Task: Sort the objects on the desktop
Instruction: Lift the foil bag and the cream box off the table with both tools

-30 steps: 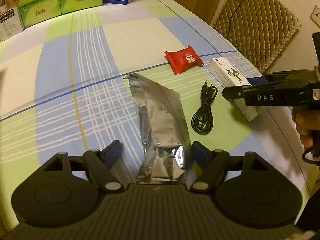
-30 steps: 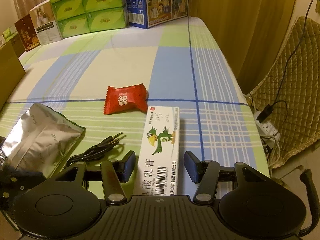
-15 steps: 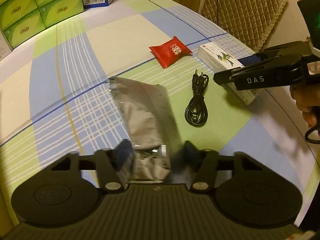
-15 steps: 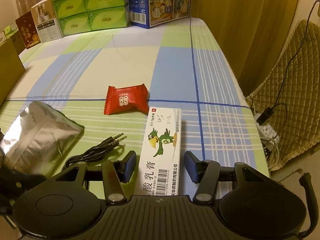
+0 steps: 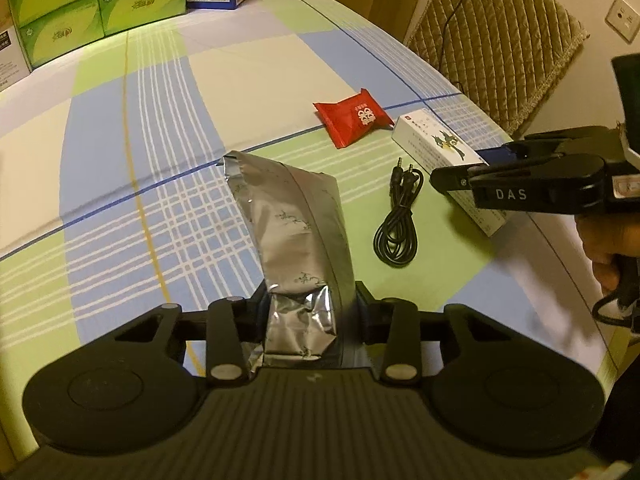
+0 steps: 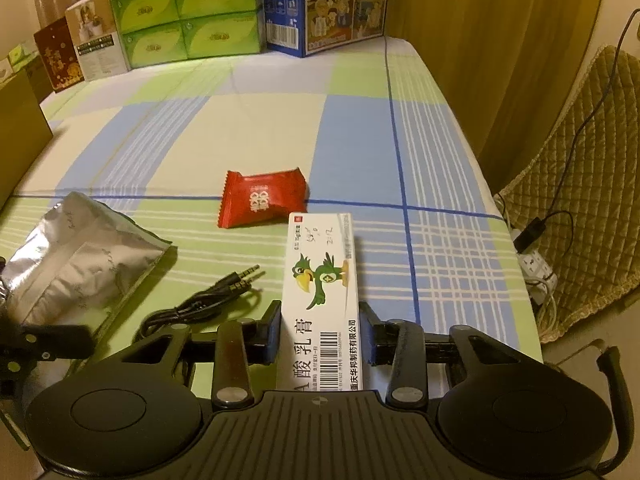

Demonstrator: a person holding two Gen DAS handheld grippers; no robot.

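My left gripper (image 5: 310, 308) is shut on the near end of a silver foil bag (image 5: 288, 216), which stretches away from it over the checked tablecloth. A white ointment box with a green parrot (image 6: 320, 264) lies lengthwise between the fingers of my right gripper (image 6: 320, 320), and the pads press its two long sides. From the left wrist view the right gripper (image 5: 464, 166) straddles that box (image 5: 432, 136) at the table's right edge. A red snack packet (image 5: 352, 118) and a coiled black audio cable (image 5: 398, 220) lie between the bag and the box.
Green tissue boxes (image 6: 188, 12) and a blue carton (image 6: 324, 4) line the far end of the table. A quilted chair (image 5: 492, 40) and a power strip (image 6: 536, 268) sit beyond the right edge. A hand (image 5: 608, 240) holds the right gripper's handle.
My left gripper's fingers closed onto the foil bag's near end. The right gripper's fingers narrowed against the white box.
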